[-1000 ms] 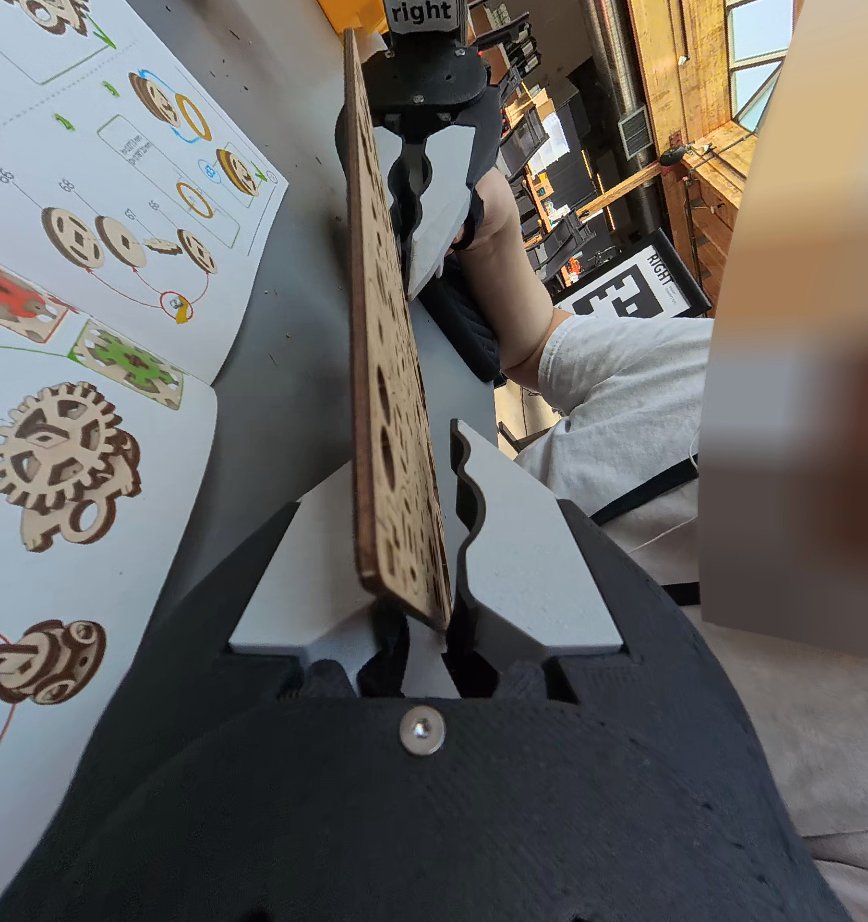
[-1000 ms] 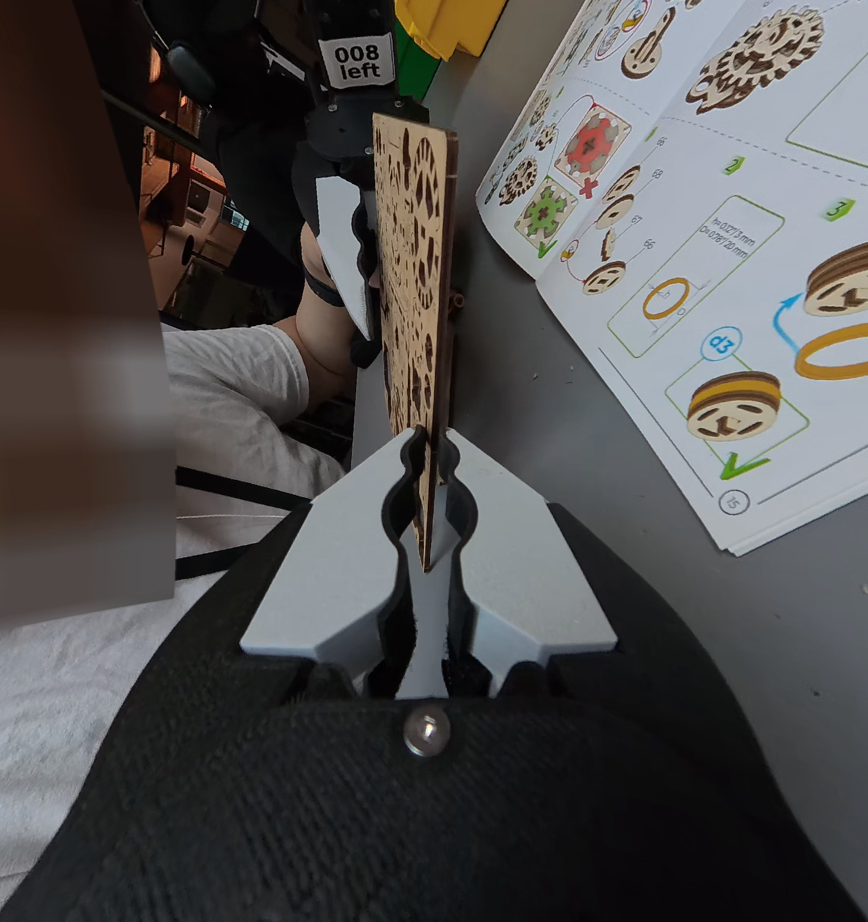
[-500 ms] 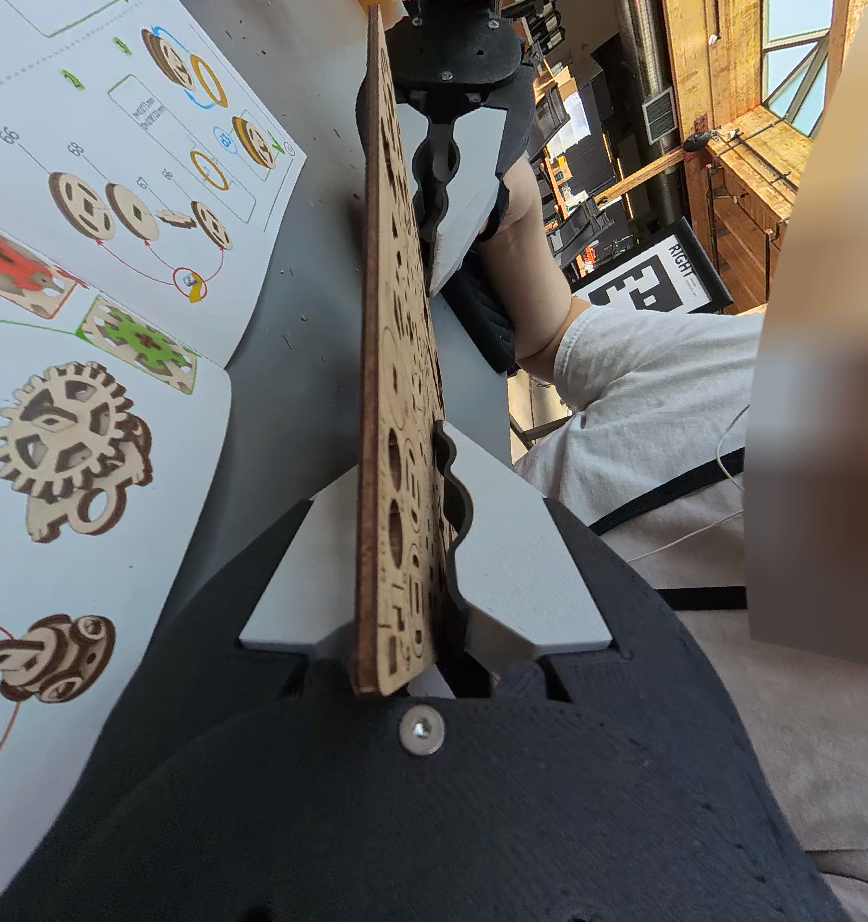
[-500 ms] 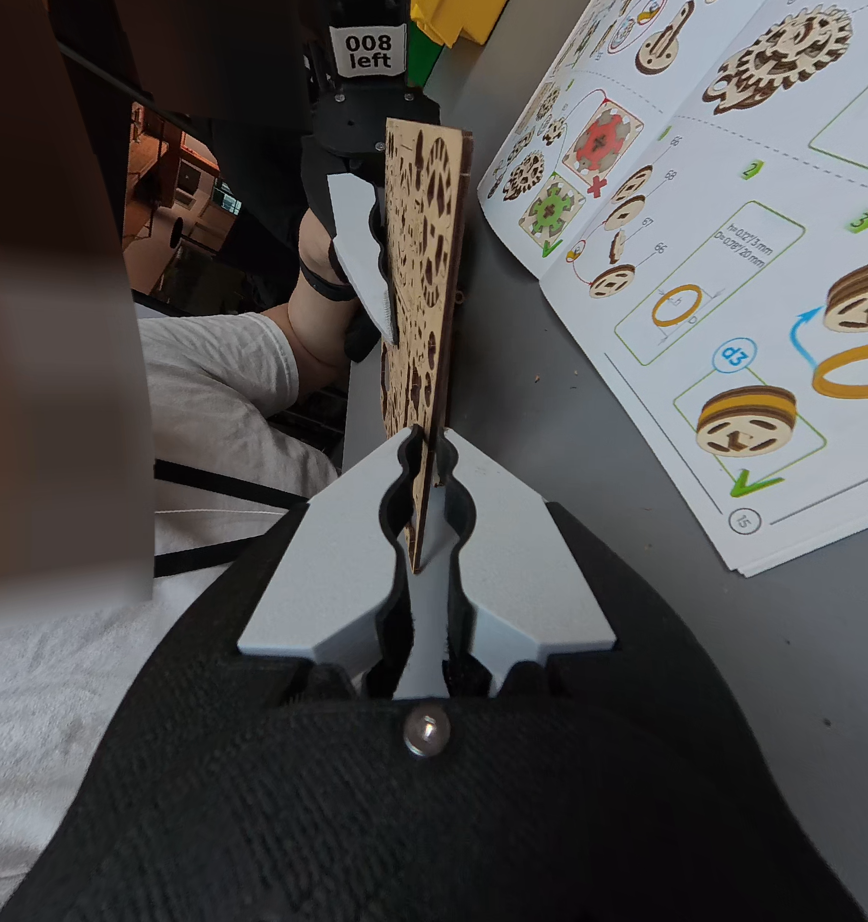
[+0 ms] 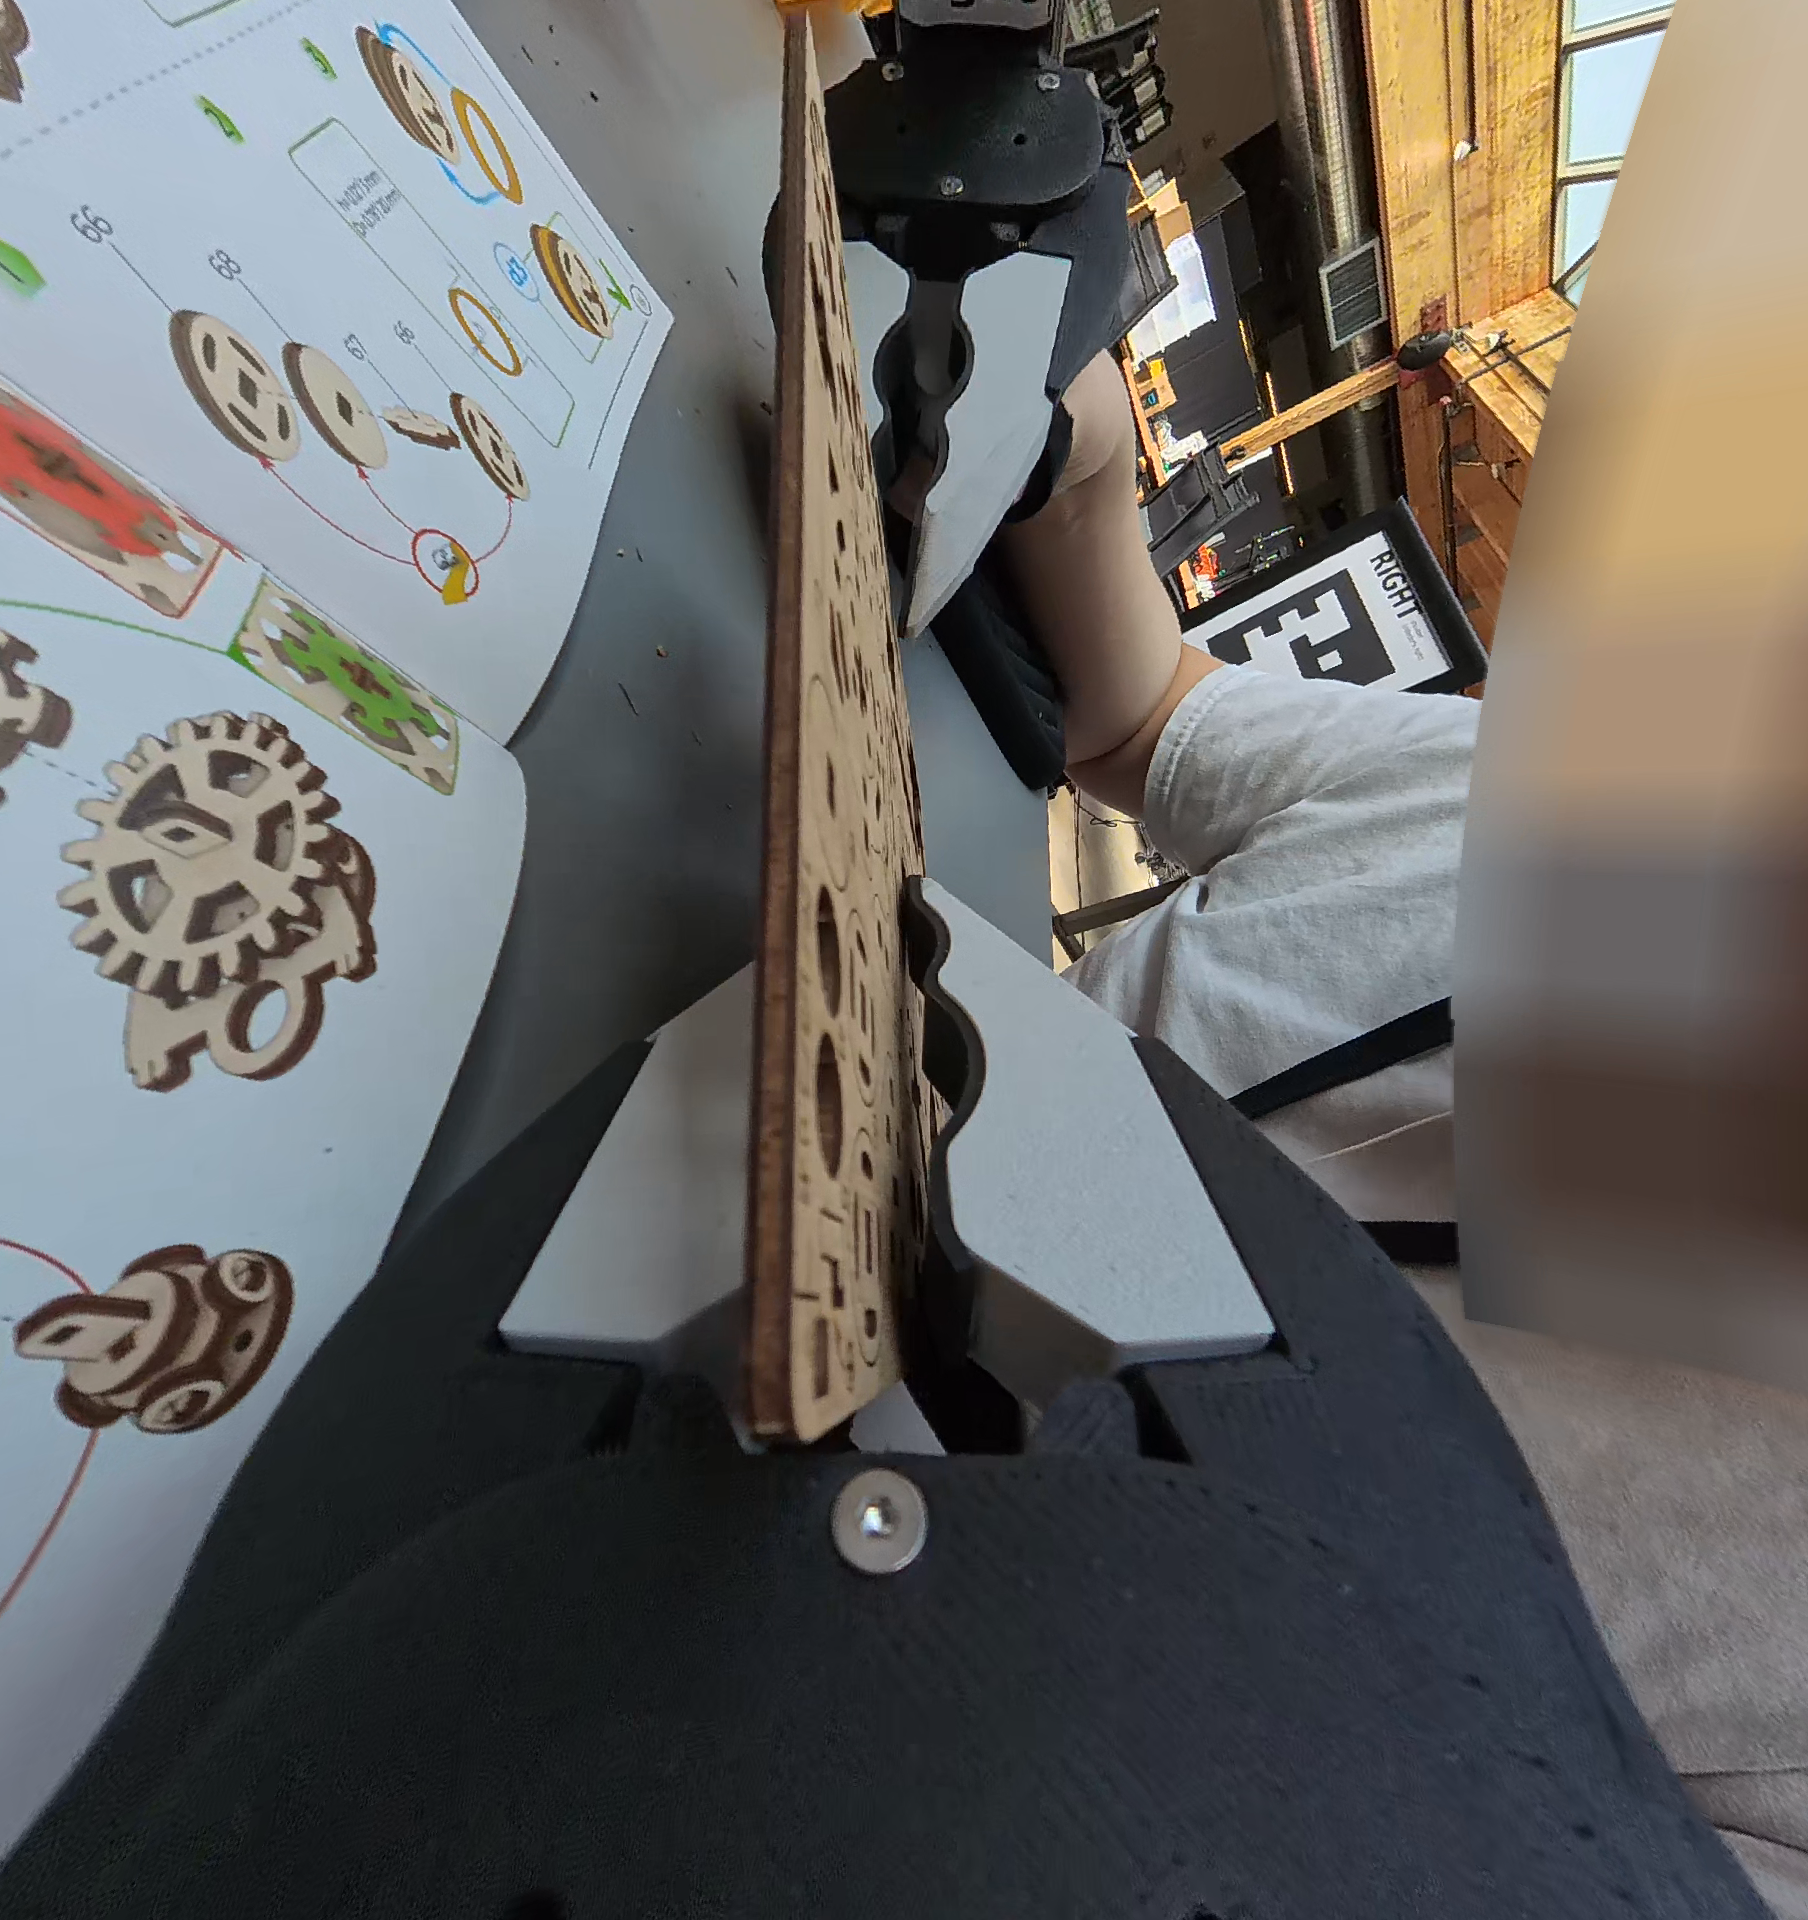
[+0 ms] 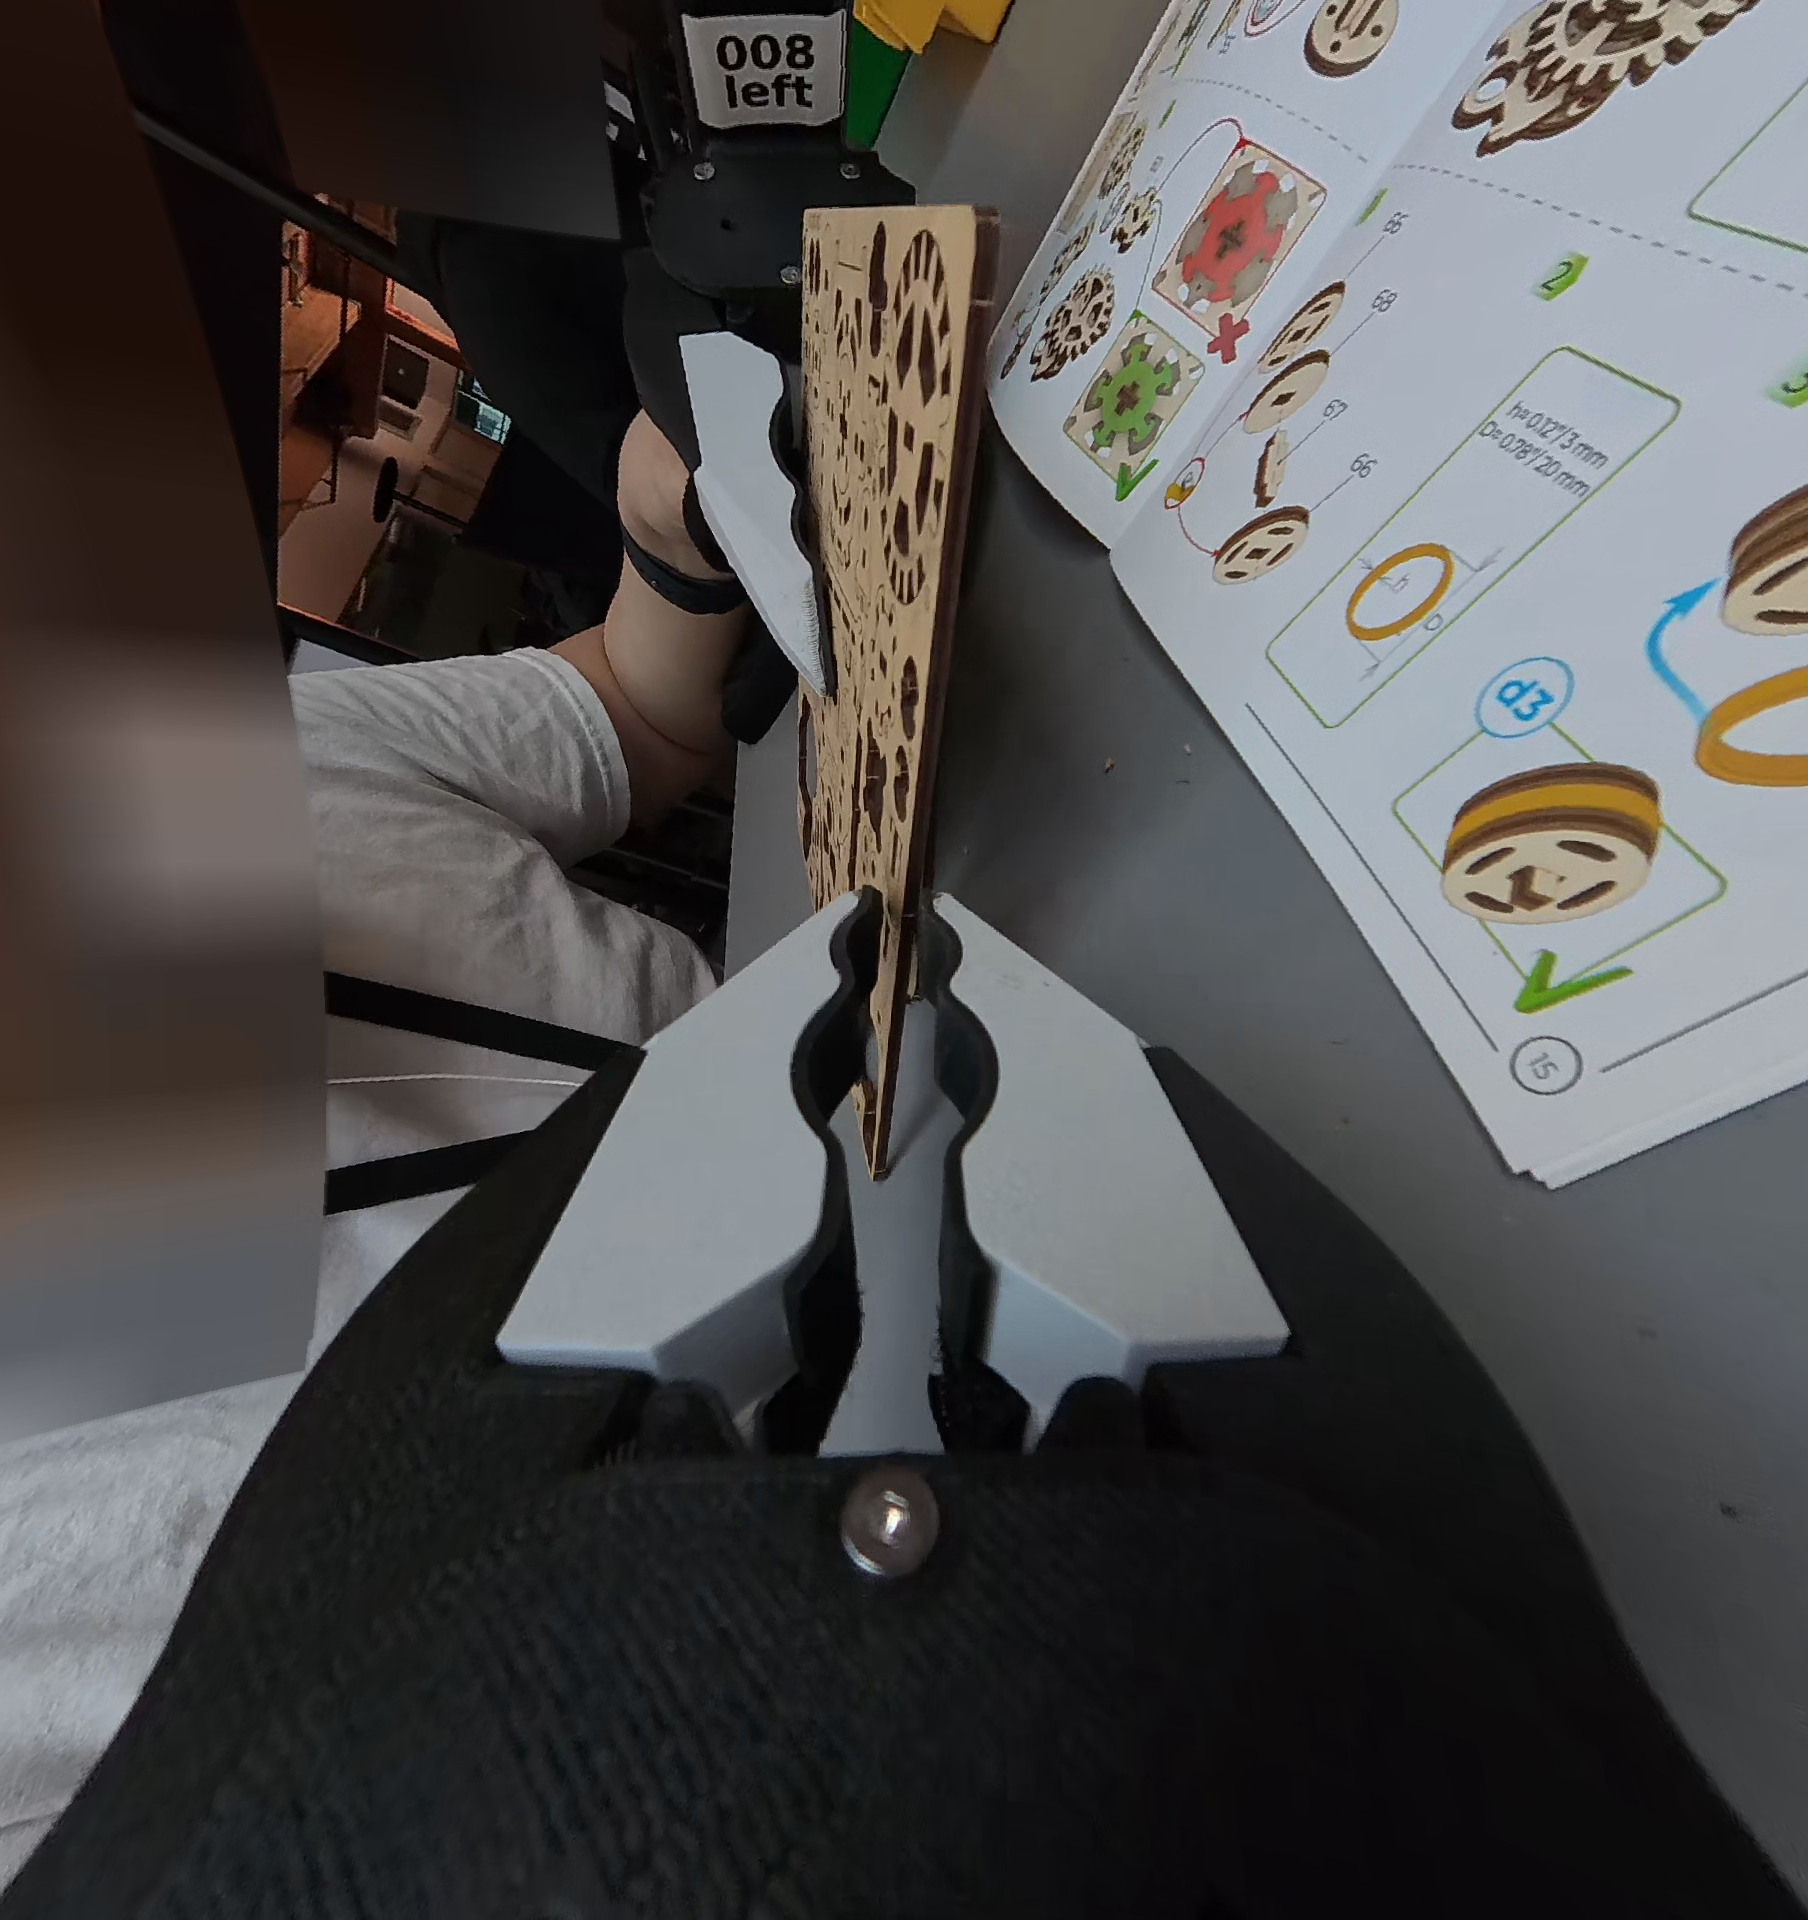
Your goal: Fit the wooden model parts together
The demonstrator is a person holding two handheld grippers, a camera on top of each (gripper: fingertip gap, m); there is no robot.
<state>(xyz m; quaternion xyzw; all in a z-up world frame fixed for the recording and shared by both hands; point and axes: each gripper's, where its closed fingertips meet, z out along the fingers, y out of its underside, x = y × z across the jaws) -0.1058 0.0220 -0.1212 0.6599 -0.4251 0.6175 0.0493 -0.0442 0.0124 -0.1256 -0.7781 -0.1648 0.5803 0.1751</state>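
A thin laser-cut wooden parts sheet (image 5: 838, 831) stands on edge above the grey table, held between both grippers. My left gripper (image 5: 838, 935) is shut on one end, with the sheet reaching deep between its grey fingers. My right gripper (image 6: 898, 904) is shut on the other end of the sheet (image 6: 879, 571), pinching it near the fingertips. Each gripper shows at the far end in the other's view: the right gripper (image 5: 879, 582) and the left gripper (image 6: 858, 665). The sheet hides one finger of each far gripper.
An open instruction booklet (image 5: 204, 520) lies on the grey table (image 5: 651, 623) beside the sheet, and it also shows in the right wrist view (image 6: 1502, 520). A person in a white sleeve (image 5: 1295, 831) sits at the table's edge. Yellow and green items (image 6: 879, 62) stand at the far end. My right fingertips sit around 7 cm from my left ones.
The sheet has slid deeper between my left gripper's fingers, which have closed onto it. The two grippers have come closer together. The right gripper's hold is unchanged.
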